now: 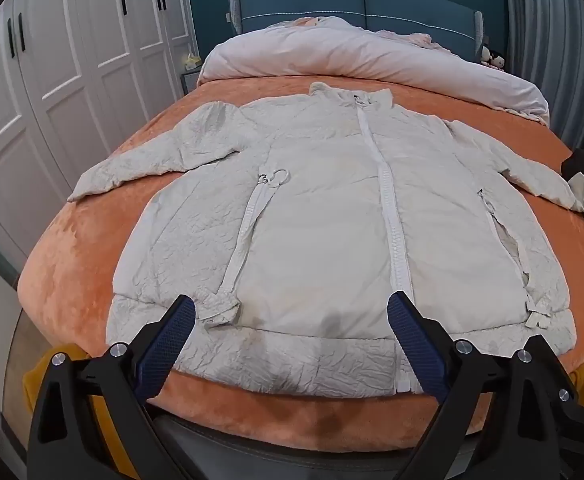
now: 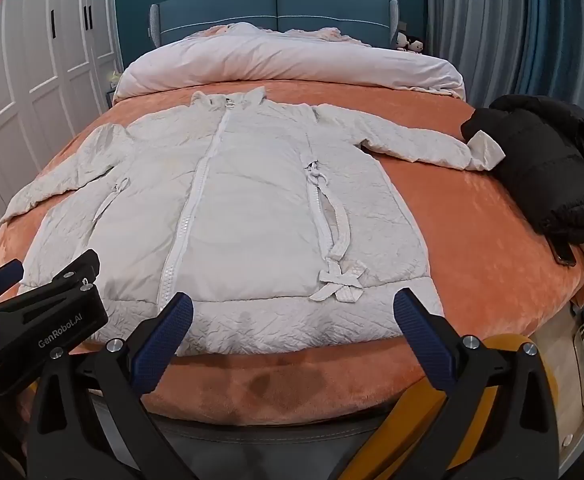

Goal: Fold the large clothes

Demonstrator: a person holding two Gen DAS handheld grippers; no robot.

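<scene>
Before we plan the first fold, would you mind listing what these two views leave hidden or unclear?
- Black coat: cut off by the picture edge in the left wrist view; its underside is hidden in the right wrist view.
- White jacket: its back is hidden against the orange bedspread.
- Jacket's near hem: partly behind the open left gripper and right gripper.

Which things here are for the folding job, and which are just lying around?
For the job:
- white jacket, spread flat and zipped on the bed
- left gripper, open, empty
- right gripper, open, empty

Just lying about:
- black jacket, bunched at the bed's edge
- white duvet, rolled up near the headboard
- orange blanket underneath
- wardrobe
- curtain
</scene>
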